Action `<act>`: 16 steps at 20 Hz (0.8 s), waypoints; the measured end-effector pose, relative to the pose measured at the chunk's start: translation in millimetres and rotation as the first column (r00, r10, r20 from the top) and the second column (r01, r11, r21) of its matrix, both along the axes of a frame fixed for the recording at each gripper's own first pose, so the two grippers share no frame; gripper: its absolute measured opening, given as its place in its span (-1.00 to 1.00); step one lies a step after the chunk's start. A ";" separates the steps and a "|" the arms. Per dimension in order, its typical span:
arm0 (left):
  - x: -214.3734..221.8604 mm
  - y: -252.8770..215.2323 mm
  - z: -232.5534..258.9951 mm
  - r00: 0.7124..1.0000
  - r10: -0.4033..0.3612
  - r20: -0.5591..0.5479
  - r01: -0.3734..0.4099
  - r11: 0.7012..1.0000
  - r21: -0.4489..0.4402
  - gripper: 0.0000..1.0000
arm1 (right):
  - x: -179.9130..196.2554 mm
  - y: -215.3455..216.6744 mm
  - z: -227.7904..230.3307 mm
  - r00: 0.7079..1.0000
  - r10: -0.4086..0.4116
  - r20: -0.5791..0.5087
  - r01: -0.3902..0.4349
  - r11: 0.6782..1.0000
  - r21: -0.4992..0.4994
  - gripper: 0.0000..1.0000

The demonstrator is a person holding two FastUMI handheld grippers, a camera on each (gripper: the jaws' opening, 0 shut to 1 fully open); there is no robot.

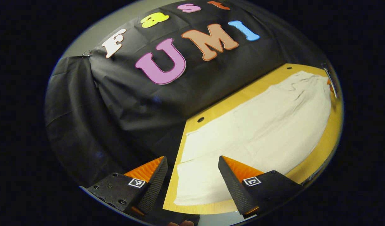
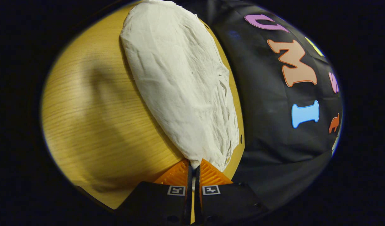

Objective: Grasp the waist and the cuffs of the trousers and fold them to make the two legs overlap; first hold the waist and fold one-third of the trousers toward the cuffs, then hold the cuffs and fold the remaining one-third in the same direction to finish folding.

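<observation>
On the wooden table (image 2: 95,119) the pale trousers (image 2: 179,81) lie stretched lengthwise. The right gripper (image 2: 193,168) pinches one end, jaws closed on cloth; the left gripper (image 1: 192,169) hovers wide-jawed over the other end, so the leg-overlap fold seems to be starting, and it must clamp next.

Recording booth: black cloth wall (image 1: 123,103) behind bare wooden table (image 2: 95,125).

You've got one trousers (image 1: 252,131), one table (image 2: 95,125), two grippers: left gripper (image 1: 192,175), right gripper (image 2: 193,171). One hole (image 1: 200,119) in tabletop.
</observation>
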State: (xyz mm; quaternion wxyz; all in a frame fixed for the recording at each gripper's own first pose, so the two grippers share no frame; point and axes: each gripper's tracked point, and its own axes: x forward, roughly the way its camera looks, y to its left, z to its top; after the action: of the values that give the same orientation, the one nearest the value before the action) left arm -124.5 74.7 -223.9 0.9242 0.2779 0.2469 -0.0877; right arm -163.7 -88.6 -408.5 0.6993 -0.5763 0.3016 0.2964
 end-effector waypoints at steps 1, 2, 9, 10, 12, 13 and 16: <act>-6.6 6.5 -12.4 0.999 -0.016 -0.032 0.017 0.999 0.031 0.93 | 0.6 0.8 -0.4 1.000 -0.006 0.001 0.006 1.000 0.001 -0.89; -11.8 12.7 -22.8 0.998 -0.030 -0.058 0.034 0.997 0.064 0.94 | -0.1 0.0 -0.1 1.000 -0.010 0.002 0.010 1.000 0.001 -0.89; -42.9 62.5 -88.1 0.952 -0.140 -0.273 0.221 0.930 0.292 0.95 | 0.2 0.4 -0.2 1.000 -0.012 0.011 0.012 1.000 -0.002 -0.89; -44.0 68.3 -95.5 0.941 -0.156 -0.301 0.253 0.914 0.317 0.94 | 0.4 0.2 -0.6 1.000 -0.013 0.011 0.013 1.000 -0.002 -0.89; -53.0 79.4 -109.3 0.917 -0.171 -0.361 0.302 0.890 0.343 0.95 | 0.4 0.6 -0.7 1.000 -0.017 0.010 0.017 1.000 -0.002 -0.89; -53.4 82.1 -115.0 0.908 -0.176 -0.381 0.318 0.880 0.352 0.94 | 0.7 0.7 -0.4 1.000 -0.018 0.010 0.018 1.000 -0.003 -0.89; -52.4 84.7 -127.4 0.877 -0.214 -0.431 0.394 0.833 0.388 0.95 | 0.7 0.4 -0.6 1.000 -0.019 0.011 0.019 1.000 -0.006 -0.89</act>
State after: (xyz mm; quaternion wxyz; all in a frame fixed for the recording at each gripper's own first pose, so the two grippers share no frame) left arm -176.9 159.5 -351.3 0.7403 0.5055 0.3817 -0.2253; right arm -163.0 -88.2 -409.2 0.7020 -0.5773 0.3042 0.2854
